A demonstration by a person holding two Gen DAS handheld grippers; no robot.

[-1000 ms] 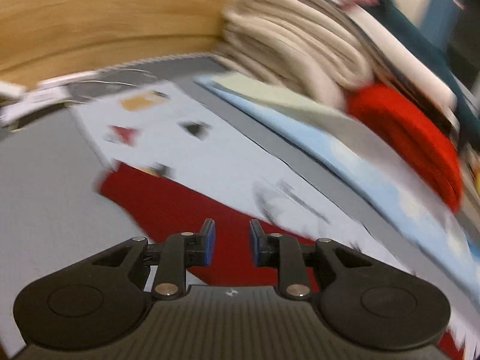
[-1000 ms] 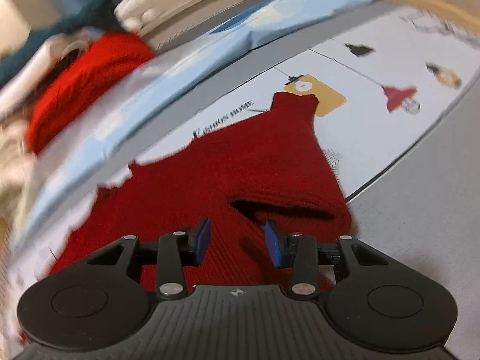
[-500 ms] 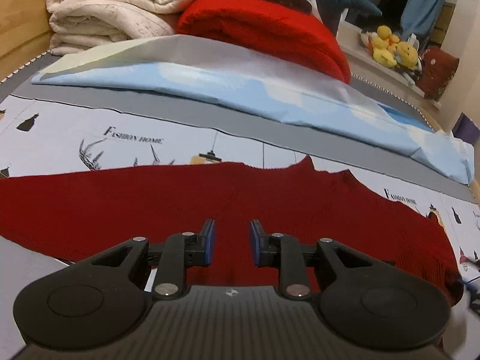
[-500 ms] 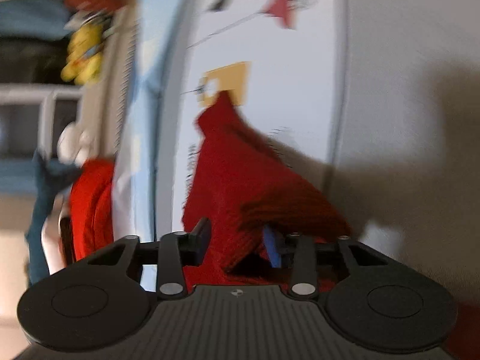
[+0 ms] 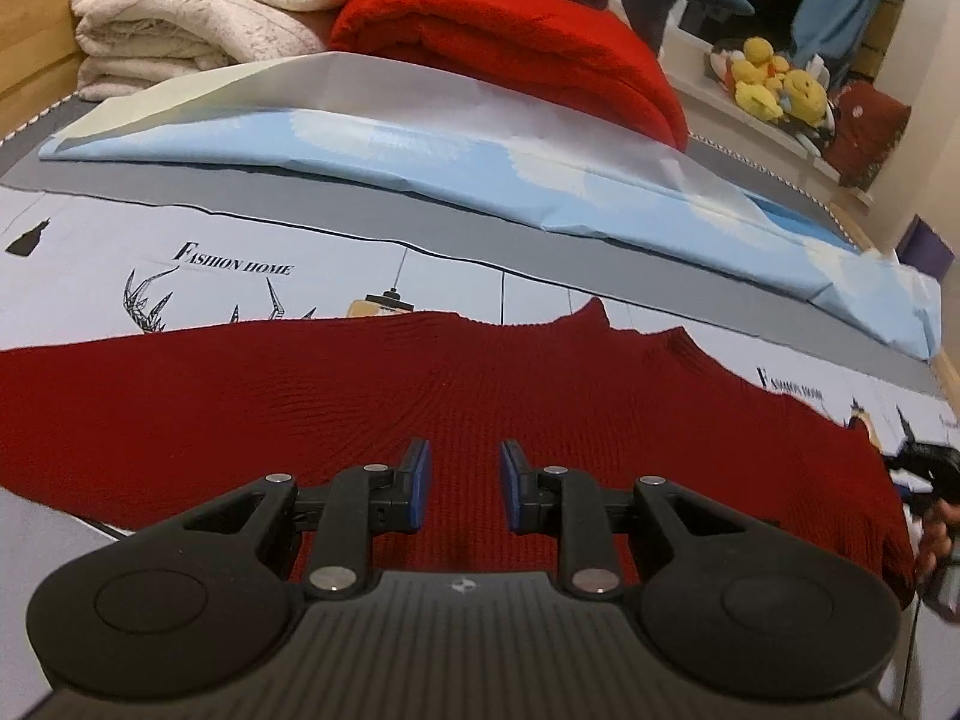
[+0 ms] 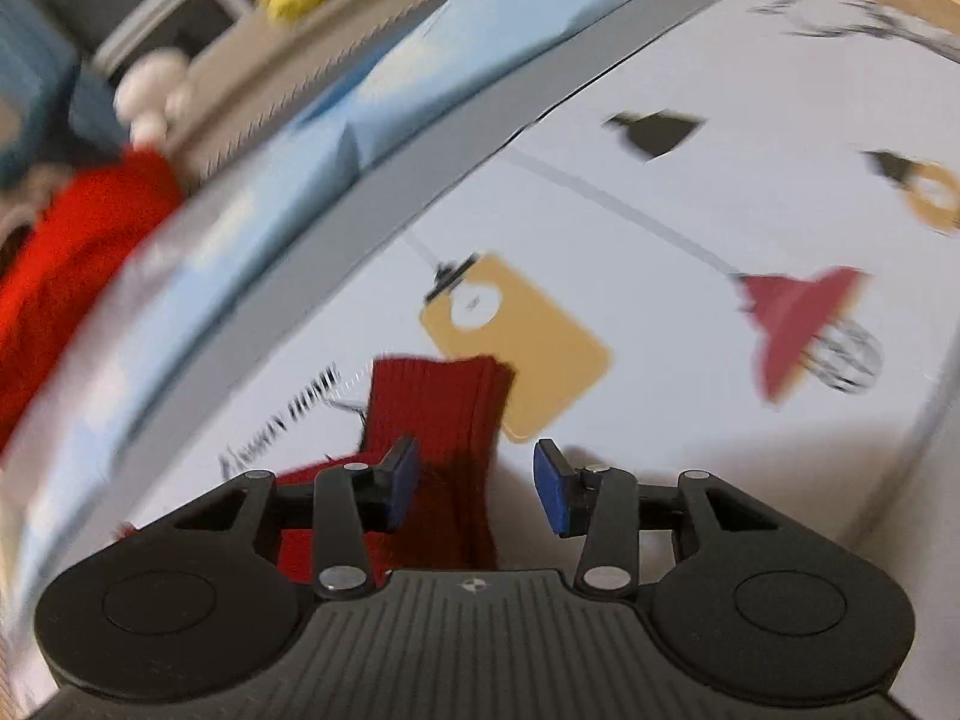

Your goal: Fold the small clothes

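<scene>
the dark red sweater (image 5: 420, 396) is spread flat across the printed sheet (image 5: 300, 252) on the bed, body laid wide from side to side, presumably so that sleeves and sides can be turned in over a level surface. its far edge is seen with two small peaks near the middle; no fold is seen in the body from the left wrist view.

the left gripper (image 5: 459, 489) is held low over the near part of the sweater, pointed downward, pads set a little apart with nothing pinched between them; only knit below is seen through the gap. it is judged to be parked there ready to take the near edge.

the right gripper (image 6: 474, 489) is held over one sleeve (image 6: 438, 408), which is laid pointing away across the sheet's yellow lamp print. its jaws are opening; the sleeve is seen between and below the pads, nearer the left pad, with no pad pressed on it. the view is blurred, so contact with the left pad cannot be ruled out.

a folded light blue cover (image 5: 480, 168), a bright red blanket (image 5: 528, 42) and a stack of cream blankets (image 5: 198, 18) are kept well apart at the far side, leaving the working area free.
</scene>
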